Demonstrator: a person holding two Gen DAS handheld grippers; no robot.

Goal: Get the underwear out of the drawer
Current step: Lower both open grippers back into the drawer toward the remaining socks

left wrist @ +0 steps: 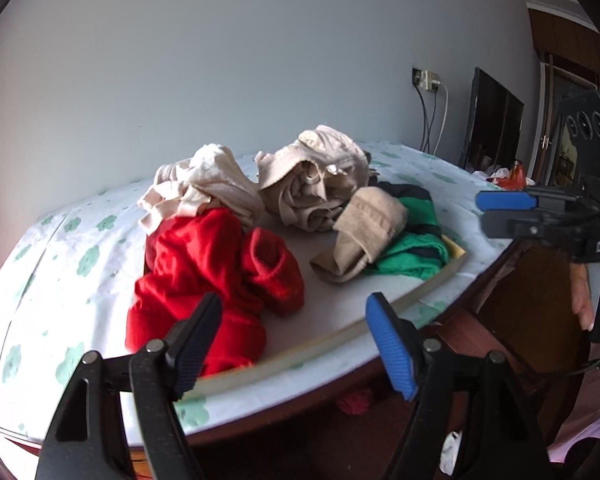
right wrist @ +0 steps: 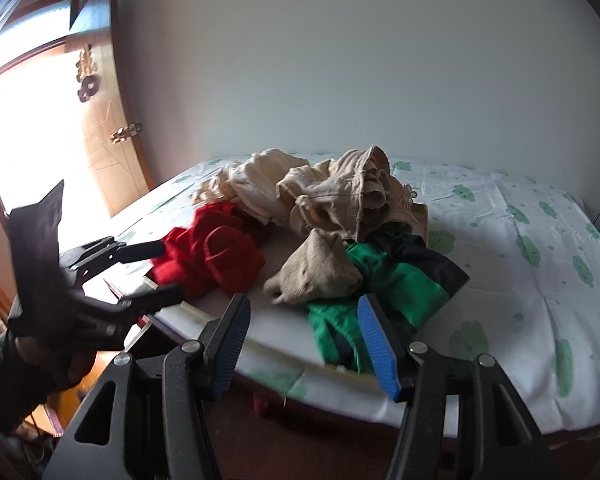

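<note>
A shallow white drawer tray (left wrist: pixel 328 300) with a pale rim lies on the table and holds a pile of clothes: a red garment (left wrist: pixel 208 268) at the left, cream and beige underwear (left wrist: pixel 312 176) at the back, a tan sock-like piece (left wrist: pixel 364 232), and a green and black garment (left wrist: pixel 412 240) at the right. My left gripper (left wrist: pixel 296 320) is open and empty, just in front of the red garment (right wrist: pixel 212 252). My right gripper (right wrist: pixel 304 332) is open and empty, over the tray's near edge by the green garment (right wrist: pixel 396 288). It also shows in the left wrist view (left wrist: pixel 500 210).
The table (right wrist: pixel 520 280) has a white cloth with green flowers and stands against a grey wall. A wooden door (right wrist: pixel 100 120) and bright window are at the left. A dark screen (left wrist: pixel 492 120) and wall socket with cables (left wrist: pixel 428 80) are at the right.
</note>
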